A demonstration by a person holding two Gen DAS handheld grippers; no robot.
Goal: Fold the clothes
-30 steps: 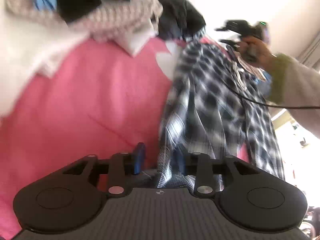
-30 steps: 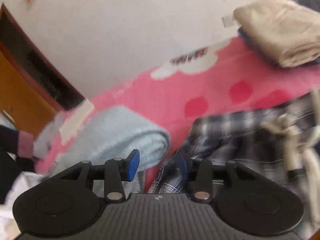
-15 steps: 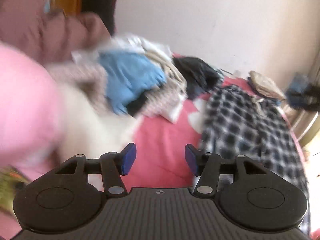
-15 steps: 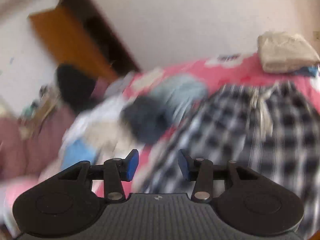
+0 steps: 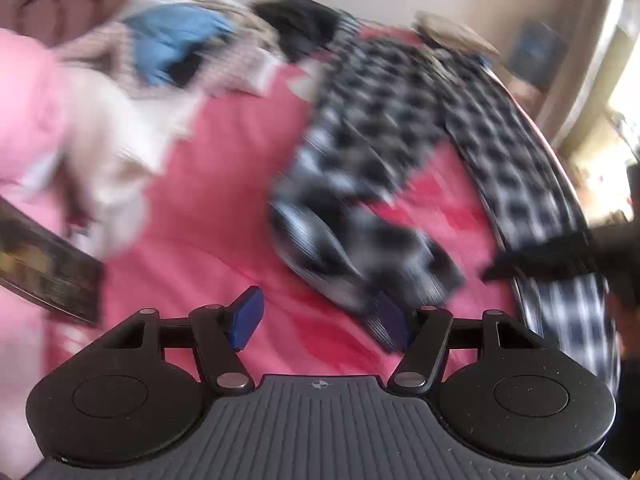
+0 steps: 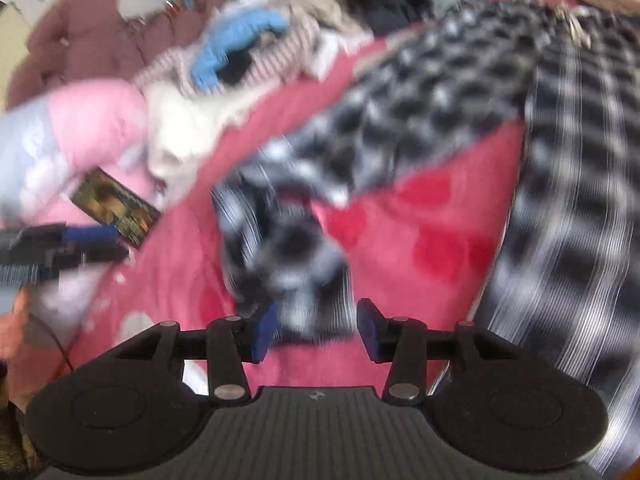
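A: Where is the shirt (image 5: 400,128)?

B: It lies on the pink bed (image 5: 224,184), from the upper right of the frame down to the centre. One sleeve (image 6: 288,256) is crumpled just in front of the right gripper (image 6: 316,328).

A: And the jaws?

B: The left gripper (image 5: 320,320) is opening, with nothing between its jaws. The right jaws are spread and pinch nothing.

A: How will it handle?

B: I think light and soft, so it sags. Better to take the sleeve cuff.

No legible text anywhere. Dark printed card (image 6: 116,206) beside the pile of clothes (image 6: 248,52) too blurred to read; same for the small round mark on each gripper body.
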